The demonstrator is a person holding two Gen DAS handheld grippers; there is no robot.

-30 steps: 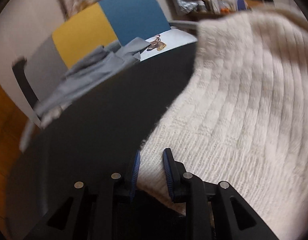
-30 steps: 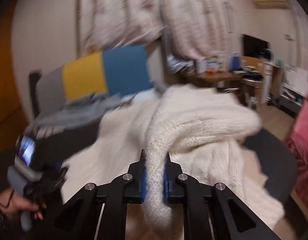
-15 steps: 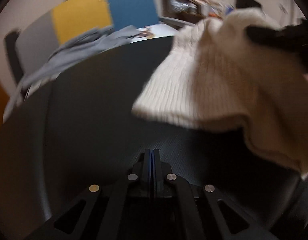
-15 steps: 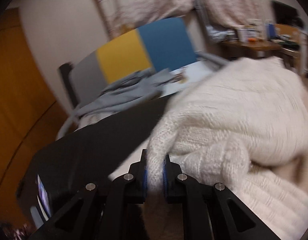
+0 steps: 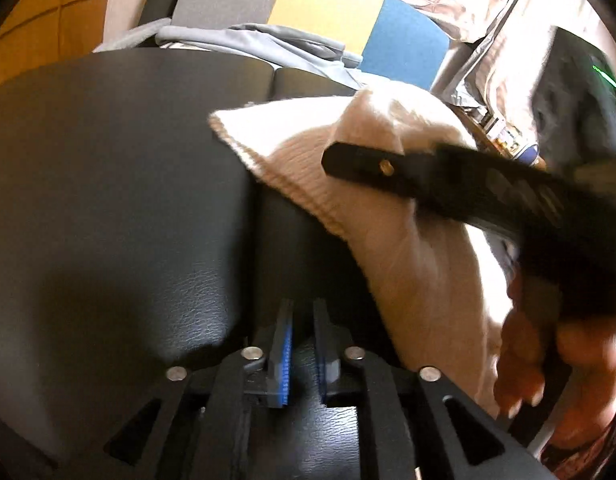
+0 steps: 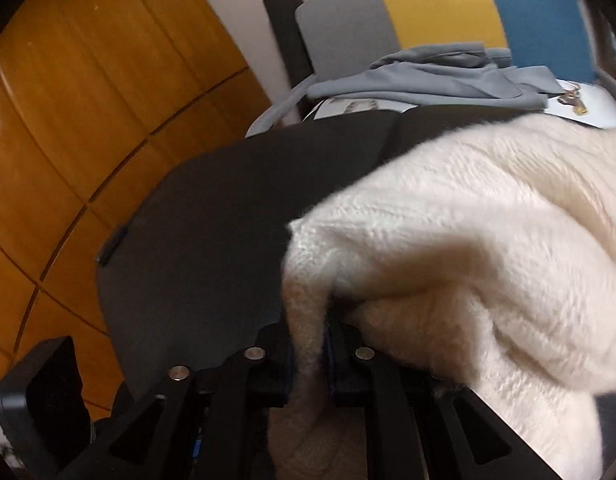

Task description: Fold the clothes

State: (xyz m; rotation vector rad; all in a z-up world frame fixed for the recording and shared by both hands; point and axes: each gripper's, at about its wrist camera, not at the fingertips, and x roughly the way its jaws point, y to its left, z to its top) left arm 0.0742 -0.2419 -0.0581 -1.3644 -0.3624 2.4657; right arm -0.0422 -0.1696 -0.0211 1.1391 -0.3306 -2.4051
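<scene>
My left gripper (image 5: 301, 354) has let go of the cream sweater (image 6: 468, 240) and hangs slightly open, empty, over the black table (image 5: 107, 200). My right gripper (image 6: 310, 354) still pinches the sweater, bunched mid-fold there.

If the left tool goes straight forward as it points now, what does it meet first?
Probably only the black table. The left tool is empty over it, and the sweater lies to the right of that line, though depth is unclear.

The cream sweater (image 6: 488, 264) hides the right gripper's (image 6: 308, 354) fingertips.
</scene>
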